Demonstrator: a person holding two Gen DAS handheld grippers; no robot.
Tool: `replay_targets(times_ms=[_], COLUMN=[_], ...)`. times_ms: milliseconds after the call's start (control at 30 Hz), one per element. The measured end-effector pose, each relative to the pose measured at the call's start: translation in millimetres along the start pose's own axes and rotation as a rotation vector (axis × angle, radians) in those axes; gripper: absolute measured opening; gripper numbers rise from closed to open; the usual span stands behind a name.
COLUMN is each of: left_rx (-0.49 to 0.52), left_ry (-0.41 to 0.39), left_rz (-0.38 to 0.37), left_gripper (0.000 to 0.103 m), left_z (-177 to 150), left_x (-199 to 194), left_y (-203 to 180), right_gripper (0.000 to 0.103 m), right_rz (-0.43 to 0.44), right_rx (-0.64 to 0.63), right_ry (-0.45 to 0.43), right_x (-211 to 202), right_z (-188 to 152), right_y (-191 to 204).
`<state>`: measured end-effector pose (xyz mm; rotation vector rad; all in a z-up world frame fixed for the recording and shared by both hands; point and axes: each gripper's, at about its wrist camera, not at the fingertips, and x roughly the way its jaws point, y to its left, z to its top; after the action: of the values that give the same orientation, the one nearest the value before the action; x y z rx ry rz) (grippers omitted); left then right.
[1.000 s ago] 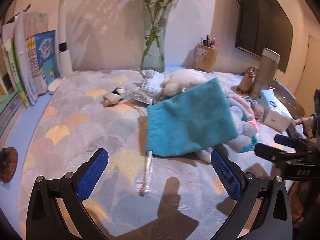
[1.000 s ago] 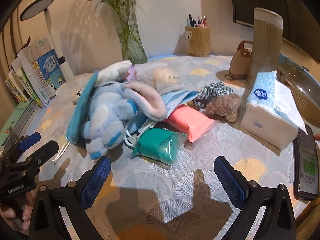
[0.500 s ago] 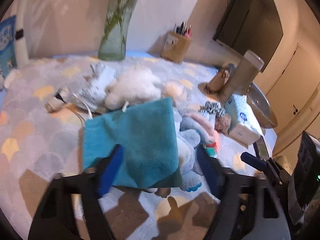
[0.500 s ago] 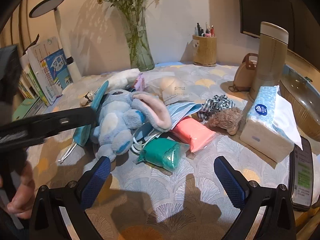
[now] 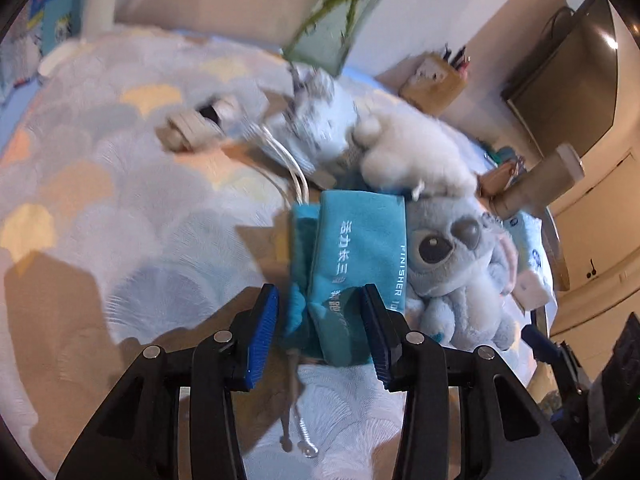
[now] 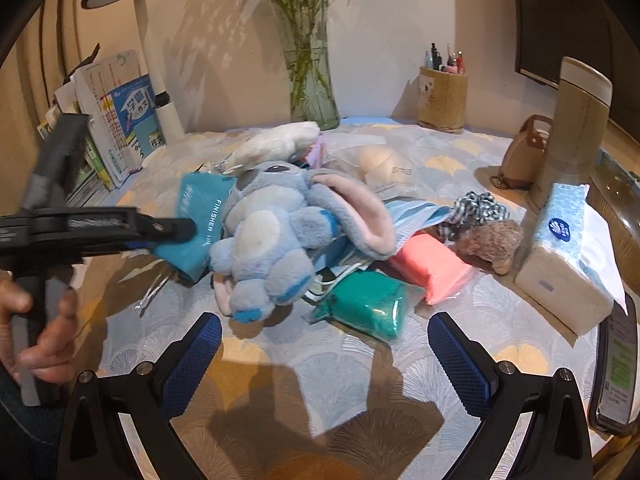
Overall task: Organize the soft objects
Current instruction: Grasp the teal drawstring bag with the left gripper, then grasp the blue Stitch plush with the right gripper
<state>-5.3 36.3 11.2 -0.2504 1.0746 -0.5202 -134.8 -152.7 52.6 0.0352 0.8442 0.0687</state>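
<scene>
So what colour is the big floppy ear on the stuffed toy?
The plush toy's ear is pink inside with a grey-blue edge, clearest in the right wrist view.

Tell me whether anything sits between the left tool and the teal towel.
Nothing visible does. The left tool already has its blue pads on either side of the folded teal towel, with cloth bunched between them. The blue plush leans against the towel's right edge, outside the pads.

Glass vase (image 6: pixel 310 80) with green stems, desk lamp (image 6: pixel 154 80), pen holder (image 6: pixel 443 98), tissue pack (image 6: pixel 568 256), thermos (image 6: pixel 576 128), phone (image 6: pixel 618 364)
</scene>
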Motion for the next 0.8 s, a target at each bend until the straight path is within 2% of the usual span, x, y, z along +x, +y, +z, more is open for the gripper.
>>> replay_targets(times_ms=[33, 167, 267, 333, 433, 500, 600, 667, 700, 733, 800], left_rx=[0.019, 0.046, 0.053, 0.017, -0.039, -0.04, -0.045, -0.047, -0.045, -0.041, -0.026], left_ry=[-0.016, -0.017, -0.044, -0.066, -0.11, -0.15, -0.157, -0.153, -0.152, -0.15, -0.141], left_rz=[0.011, 0.034, 0.041, 0.033, -0.027, -0.022, -0.016, -0.005, 0.002, 0.011, 0.025], left_gripper=[0.046, 0.046, 0.034, 0.016, 0.012, 0.012, 0.012, 0.012, 0.012, 0.012, 0.012], left_z=[-0.7, -1.0, -5.1, -5.9, -7.7, -9.6, -11.7, -13.3, -14.8, -16.6, -20.8], left_x=[0.3, 5.5, 1.4, -3.2, -20.3, -33.1, -44.8, -48.7, -51.0, -54.8, -59.2], left_y=[-5.6, -14.3, -11.6, -4.9, 8.1, 10.4, 14.9, 16.8, 17.1, 17.4, 20.6], right_gripper=[0.103, 0.103, 0.103, 0.103, 0.103, 0.103, 0.093, 0.079, 0.065, 0.057, 0.048], right_rz=[-0.003, 0.014, 0.064, 0.069, 0.055, 0.026, -0.028, -0.058, -0.065, -0.075, -0.028], right_rx=[-0.006, -0.004, 0.02, 0.017, -0.026, -0.058, -0.085, -0.095, -0.101, -0.109, -0.111], right_ry=[-0.002, -0.018, -0.033, -0.032, -0.016, 0.006, 0.037, 0.065, 0.074, 0.08, 0.083], right_x=[-0.4, -3.0, -3.4, 0.2, 9.2, 17.0, 31.0, 41.0, 45.5, 48.9, 48.3], right_z=[0.4, 8.0, 20.6, 29.4, 37.3, 39.5, 44.6, 48.0, 49.3, 49.6, 48.4], right_y=[1.4, 1.3, -1.4, 1.1, 14.2, 23.8, 35.9, 42.1, 44.7, 46.4, 46.2])
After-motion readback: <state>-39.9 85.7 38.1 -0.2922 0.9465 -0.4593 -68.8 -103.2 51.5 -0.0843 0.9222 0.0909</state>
